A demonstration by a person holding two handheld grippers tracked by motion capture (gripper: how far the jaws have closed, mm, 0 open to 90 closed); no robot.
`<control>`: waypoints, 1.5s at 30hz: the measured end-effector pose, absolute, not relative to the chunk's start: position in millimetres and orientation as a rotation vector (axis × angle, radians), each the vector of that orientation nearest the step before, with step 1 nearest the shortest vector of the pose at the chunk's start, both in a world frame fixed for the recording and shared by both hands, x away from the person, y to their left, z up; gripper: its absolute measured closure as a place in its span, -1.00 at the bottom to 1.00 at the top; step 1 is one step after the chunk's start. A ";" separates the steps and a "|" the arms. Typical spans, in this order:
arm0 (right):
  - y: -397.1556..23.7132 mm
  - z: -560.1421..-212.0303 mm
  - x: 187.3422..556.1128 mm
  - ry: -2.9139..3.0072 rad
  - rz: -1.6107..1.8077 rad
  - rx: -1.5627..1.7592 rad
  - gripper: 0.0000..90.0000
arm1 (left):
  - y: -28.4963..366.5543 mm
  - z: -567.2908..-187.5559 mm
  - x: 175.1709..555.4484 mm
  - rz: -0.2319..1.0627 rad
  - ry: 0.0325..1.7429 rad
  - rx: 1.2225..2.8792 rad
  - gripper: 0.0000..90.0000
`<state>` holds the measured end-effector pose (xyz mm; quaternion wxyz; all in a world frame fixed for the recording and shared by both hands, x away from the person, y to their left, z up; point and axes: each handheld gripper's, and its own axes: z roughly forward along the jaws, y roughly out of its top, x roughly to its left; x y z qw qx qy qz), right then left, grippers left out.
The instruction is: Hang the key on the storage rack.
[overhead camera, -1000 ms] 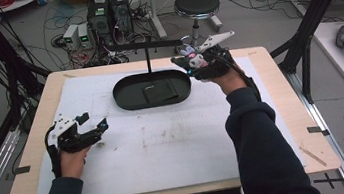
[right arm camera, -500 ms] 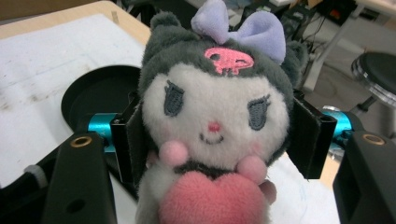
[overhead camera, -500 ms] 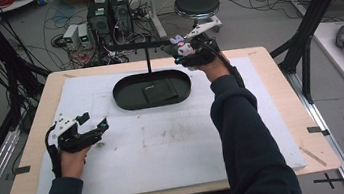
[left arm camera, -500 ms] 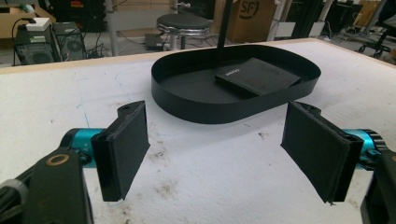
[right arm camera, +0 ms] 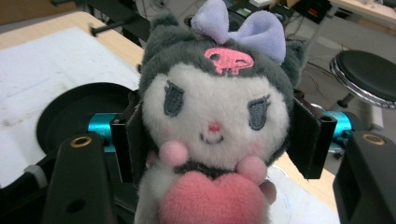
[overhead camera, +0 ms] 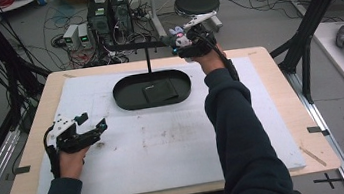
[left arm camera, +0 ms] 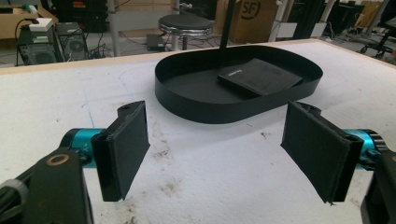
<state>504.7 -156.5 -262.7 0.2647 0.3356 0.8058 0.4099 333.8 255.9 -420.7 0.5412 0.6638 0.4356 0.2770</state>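
- high view: overhead, looking forward and down across the whole table (overhead camera: 275, 129)
- both gripper views ride low and close, and all three catch the black tray (overhead camera: 125, 99) (left arm camera: 233, 109) (right arm camera: 60, 112)

Left claw (overhead camera: 94, 124) spread wide and low, right claw (overhead camera: 176, 41) raised, clamped shut

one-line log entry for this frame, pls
left gripper: open, low over table | right gripper: shut on plush toy, raised beyond black tray | tray: holds flat black pad

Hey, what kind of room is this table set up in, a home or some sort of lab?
Probably a lab or workshop: computer towers and loose cables sit on the floor, a black frame surrounds the table, and a stool stands behind it.
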 end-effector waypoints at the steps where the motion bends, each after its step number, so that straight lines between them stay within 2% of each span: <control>1: -156.3 -261.6 503.4 2.178 1.119 0.896 -0.26 | 255.8 -420.6 333.7 0.658 1.033 1.579 -0.50; 8: -157.3 -259.4 496.3 2.223 1.140 0.895 -0.27 | 255.0 -420.6 333.7 0.660 1.032 1.584 -0.50; 19: -161.7 -271.4 507.7 2.154 1.041 0.971 -0.27 | 255.8 -420.6 333.7 0.660 1.035 1.578 -0.50; 29: -179.3 -305.3 514.8 2.176 0.870 1.125 -0.27 | 256.6 -420.6 333.5 0.661 1.035 1.581 -0.50; 39: -145.1 -336.0 521.0 2.269 0.763 1.079 -0.27 | 256.6 -420.6 333.2 0.665 1.036 1.583 -0.50; 45: -143.9 -344.2 522.5 2.242 0.809 1.137 -0.34 | 257.6 -420.7 333.1 0.661 1.037 1.583 -0.50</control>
